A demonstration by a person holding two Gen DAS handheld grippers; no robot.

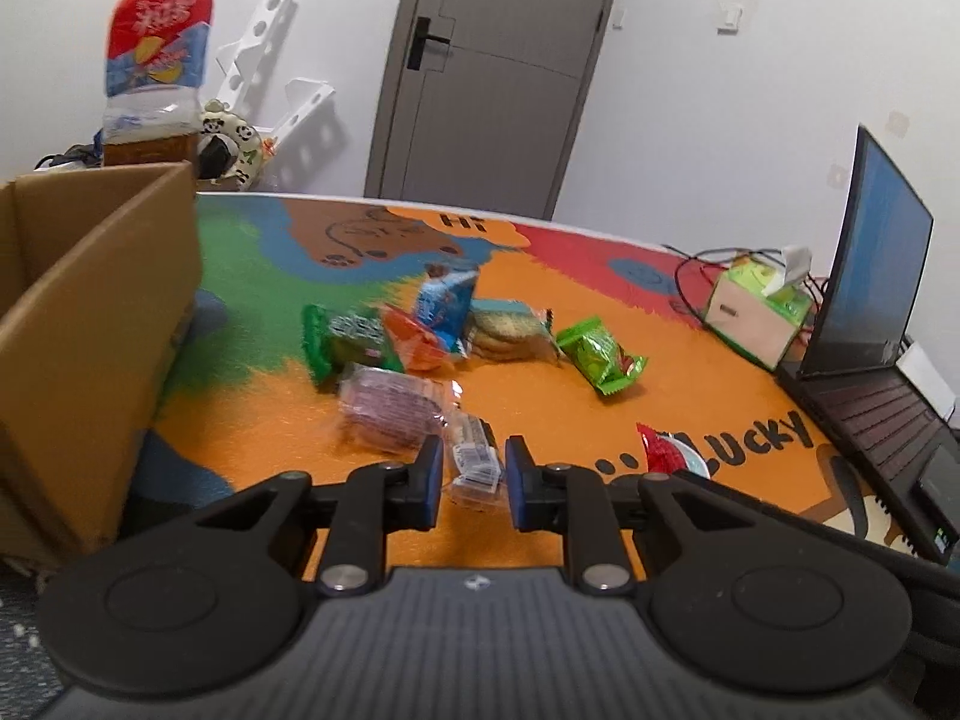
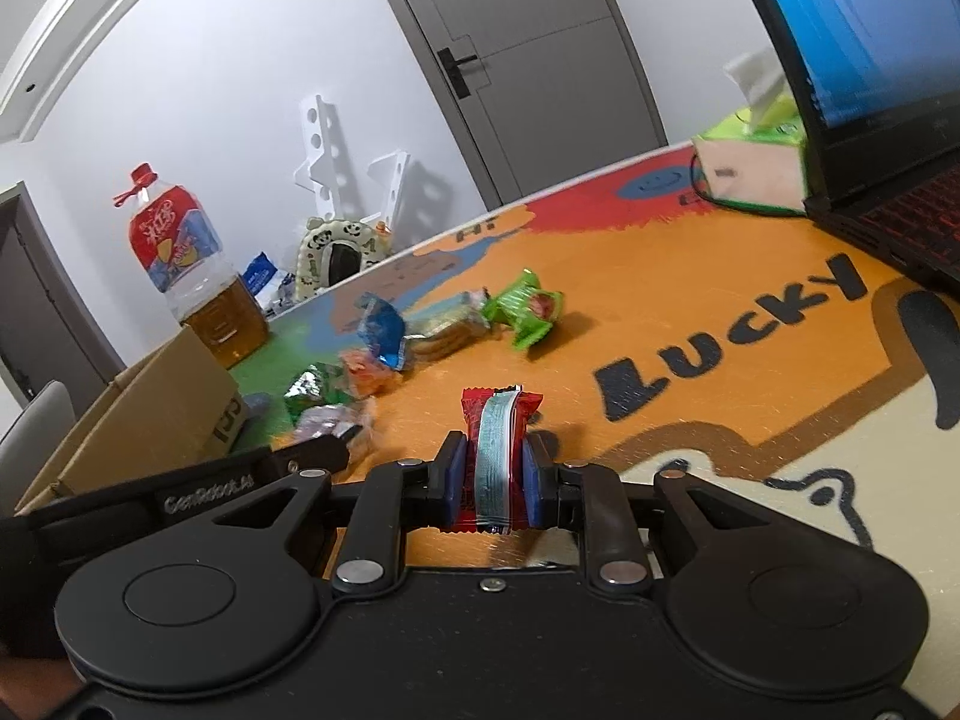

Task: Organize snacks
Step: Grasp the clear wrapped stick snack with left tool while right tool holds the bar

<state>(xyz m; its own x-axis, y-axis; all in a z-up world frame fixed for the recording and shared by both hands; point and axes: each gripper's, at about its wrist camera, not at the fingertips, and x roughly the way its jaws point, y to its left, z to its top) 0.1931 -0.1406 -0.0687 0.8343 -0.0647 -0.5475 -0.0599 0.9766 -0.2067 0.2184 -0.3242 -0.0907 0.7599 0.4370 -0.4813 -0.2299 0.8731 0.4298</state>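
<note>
A pile of snack packets lies on the colourful mat: a green packet, a blue packet, a cracker pack, a light green packet and a purple clear-wrapped pack. My left gripper is closed onto the end of this purple pack's clear wrapper. My right gripper is shut on a red snack packet, held above the mat. The red packet also shows in the left wrist view. An open cardboard box stands at the left.
A large oil bottle stands behind the box. A tissue box with cables and an open laptop sit at the right. A panda toy and white brackets lie at the back. A grey door is behind.
</note>
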